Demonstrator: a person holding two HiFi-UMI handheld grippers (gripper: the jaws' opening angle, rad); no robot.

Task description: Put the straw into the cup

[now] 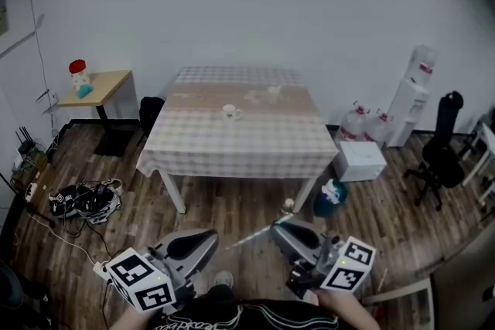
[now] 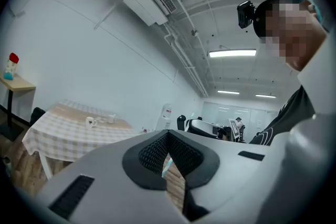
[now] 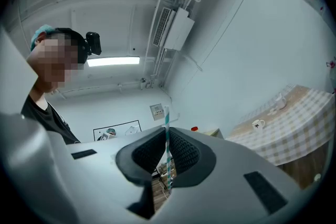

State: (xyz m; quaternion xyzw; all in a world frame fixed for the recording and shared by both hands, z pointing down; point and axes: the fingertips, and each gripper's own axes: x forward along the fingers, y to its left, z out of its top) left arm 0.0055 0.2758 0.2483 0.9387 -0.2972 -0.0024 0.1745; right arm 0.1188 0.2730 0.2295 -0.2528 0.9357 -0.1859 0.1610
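Teal-and-white striped straw [image 3: 167,150] is pinched crosswise between the pads of the right gripper [image 1: 278,227], so those jaws are clamped on it. In the head view its long axis runs slantwise from the right jaws toward the left gripper [image 1: 210,236], roughly level, with the free end sticking out to the person's left. Left gripper's jaws are pressed together at the tips with nothing between them. The likely target cup, a small white handled mug [image 1: 230,112], stands upright near the middle of the rectangular table with a checked cloth [image 1: 232,154], slightly toward its left edge. It is straight ahead of both grippers and well apart from them, with open wooden floor [image 1: 232,205] between. Neither hand is clearly nearer, but the right one carries the straw. The straw needs tipping upright, end down, over the mug's mouth. Count: one straw, one white mug, two grippers, one clothed table. A clear vessel [image 1: 274,94] sits nearer the table's far edge, too small to tell if it is also a cup.
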